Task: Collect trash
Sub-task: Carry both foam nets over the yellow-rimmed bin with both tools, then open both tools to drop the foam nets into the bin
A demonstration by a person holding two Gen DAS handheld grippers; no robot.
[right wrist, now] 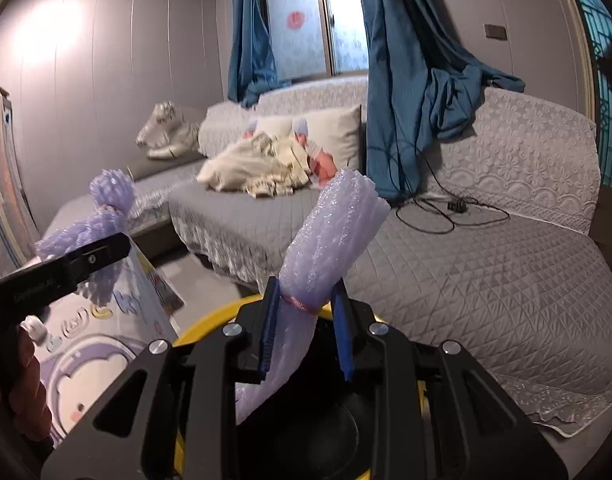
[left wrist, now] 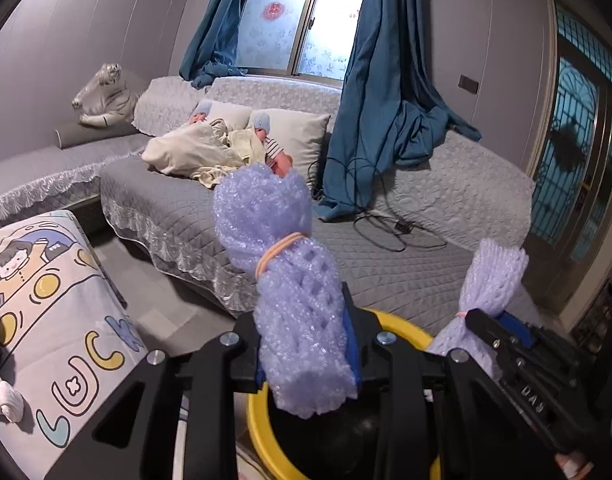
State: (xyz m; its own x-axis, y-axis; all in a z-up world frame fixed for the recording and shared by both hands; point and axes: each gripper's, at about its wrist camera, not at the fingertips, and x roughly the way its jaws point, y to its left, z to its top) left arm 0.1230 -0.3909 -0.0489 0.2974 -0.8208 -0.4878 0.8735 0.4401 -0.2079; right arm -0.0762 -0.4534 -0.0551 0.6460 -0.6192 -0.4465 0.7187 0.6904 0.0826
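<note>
Grey quilted sofa [left wrist: 265, 216]; blue curtains [left wrist: 386, 92] behind

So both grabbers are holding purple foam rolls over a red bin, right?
Nearly. The bin has a yellow rim, not red; both wrist views show it below the grippers. The left gripper and right gripper do each hold a purple foam roll above it.

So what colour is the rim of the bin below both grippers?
Yellow rim, black inside; clearest in the left wrist view.
</note>
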